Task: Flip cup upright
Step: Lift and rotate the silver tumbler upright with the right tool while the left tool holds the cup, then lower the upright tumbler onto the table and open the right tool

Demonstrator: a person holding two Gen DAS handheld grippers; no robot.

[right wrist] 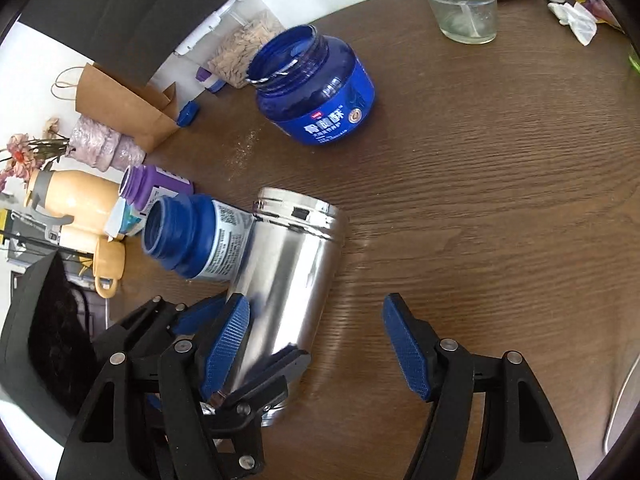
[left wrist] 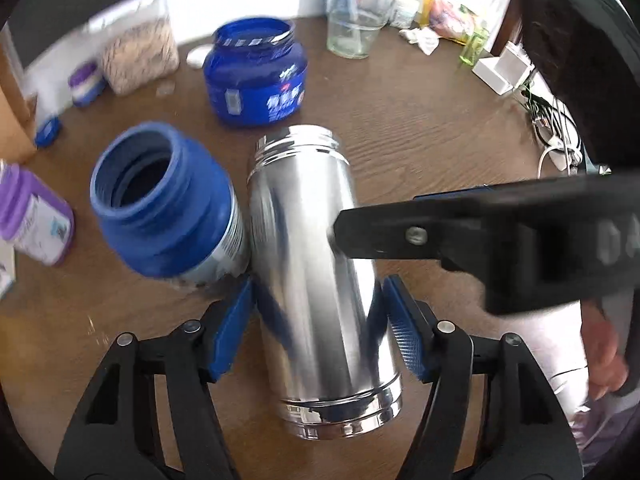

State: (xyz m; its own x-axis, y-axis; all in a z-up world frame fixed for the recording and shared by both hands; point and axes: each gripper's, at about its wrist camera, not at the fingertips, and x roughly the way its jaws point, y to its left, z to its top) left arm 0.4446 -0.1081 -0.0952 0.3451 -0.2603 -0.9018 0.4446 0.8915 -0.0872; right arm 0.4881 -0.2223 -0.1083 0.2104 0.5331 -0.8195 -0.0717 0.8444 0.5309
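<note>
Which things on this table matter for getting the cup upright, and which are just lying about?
For the job: steel cup, left tongs, right tongs.
Lying about: small blue bottle, big blue jar, glass, purple bottle, paper bag.

Left gripper (left wrist: 316, 328) straddles the steel cup (left wrist: 316, 272) — pads beside it, contact unclear.

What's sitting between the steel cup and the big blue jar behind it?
Only bare wooden table lies between the steel cup and the big blue jar, clearest in the right wrist view.
</note>
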